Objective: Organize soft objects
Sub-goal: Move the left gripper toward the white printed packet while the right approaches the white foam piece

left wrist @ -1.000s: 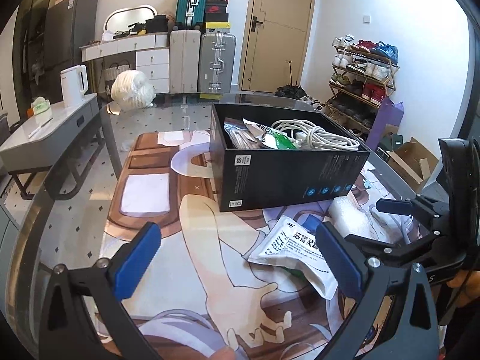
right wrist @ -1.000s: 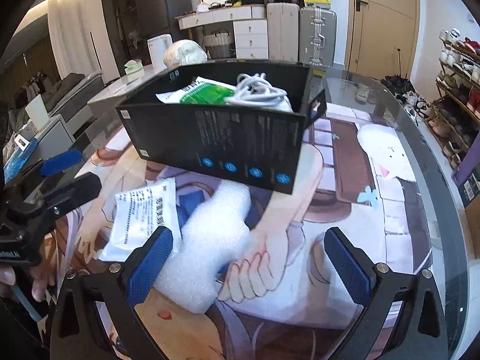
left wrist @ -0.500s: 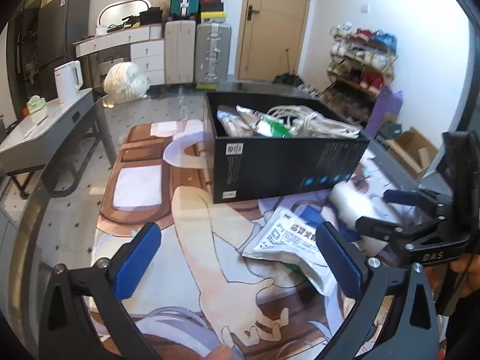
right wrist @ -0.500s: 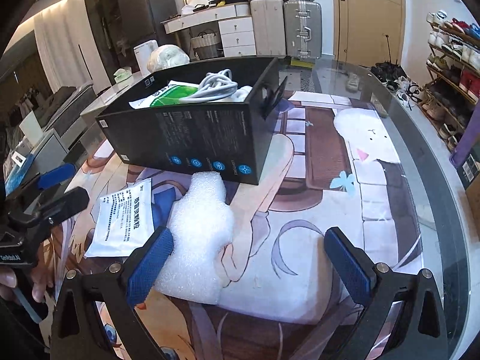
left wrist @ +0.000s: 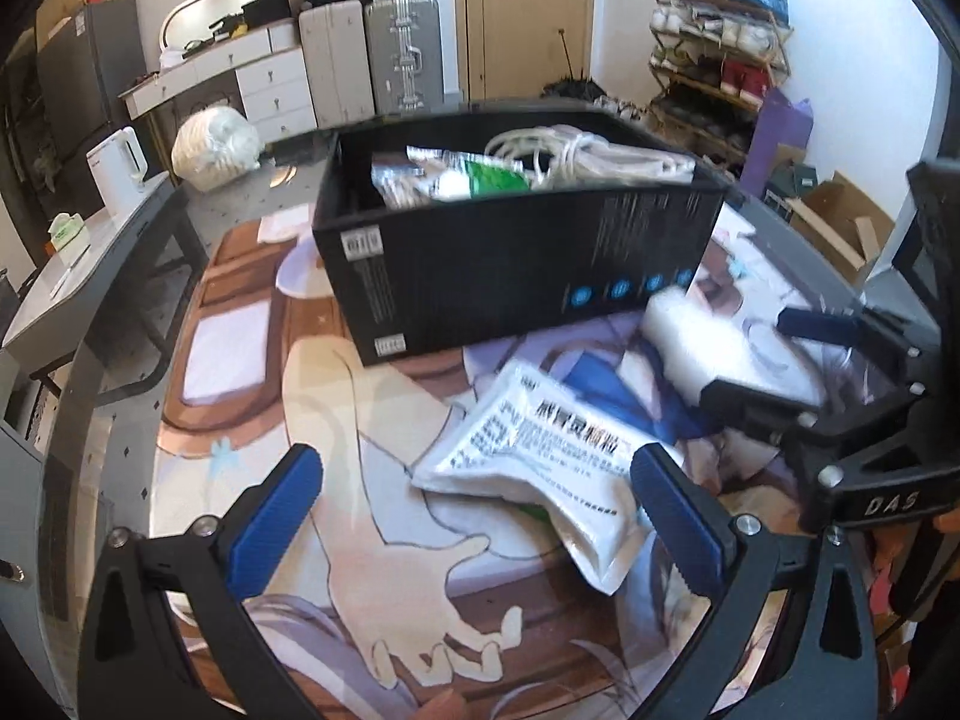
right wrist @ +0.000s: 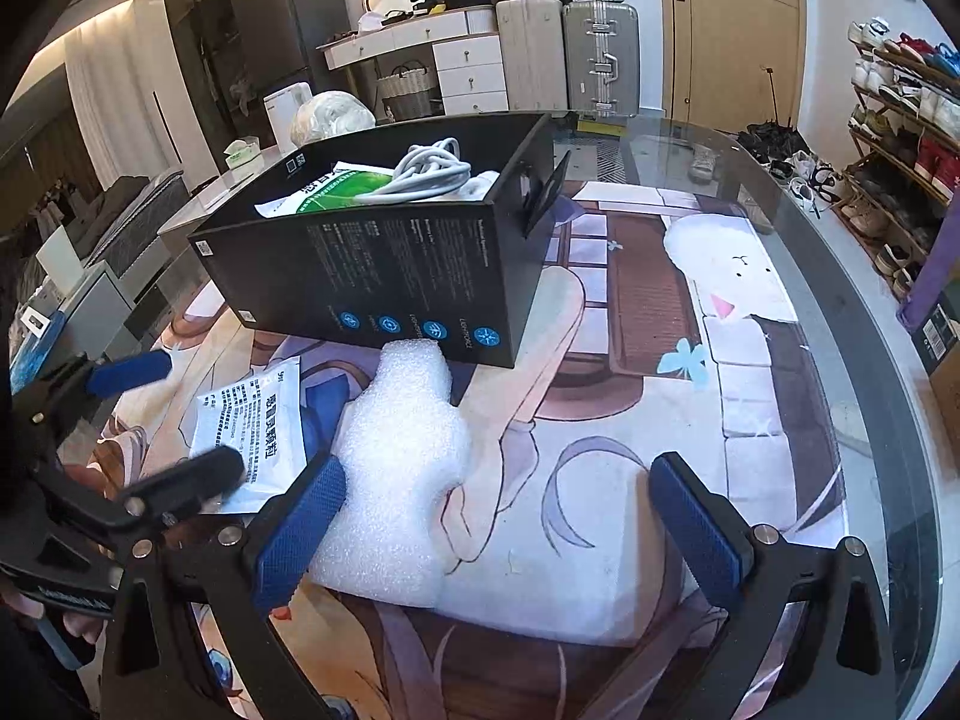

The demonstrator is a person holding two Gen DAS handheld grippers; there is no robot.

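A black box (left wrist: pixel 510 252) (right wrist: pixel 396 276) stands on the printed mat and holds a white cable coil (right wrist: pixel 429 171) and a green-and-white pouch (right wrist: pixel 336 189). In front of it lie a white printed pouch (left wrist: pixel 540 462) (right wrist: pixel 255 426) and a white foam piece (right wrist: pixel 402 468) (left wrist: pixel 714 348). My left gripper (left wrist: pixel 480 528) is open just short of the white pouch. My right gripper (right wrist: pixel 498 522) is open, its left finger against the foam piece's edge. Each gripper shows in the other's view, the right (left wrist: pixel 840 378) and the left (right wrist: pixel 138 432).
The glass table edge (right wrist: pixel 888 396) curves at the right, with a shoe rack (right wrist: pixel 900 120) beyond. A white bundle (left wrist: pixel 216 147) lies at the table's far end. Suitcases (left wrist: pixel 366 66) and a dresser stand at the back wall.
Both grippers have moved forward and lower toward the pouch and the foam piece. The box and objects look larger. Both stay open.
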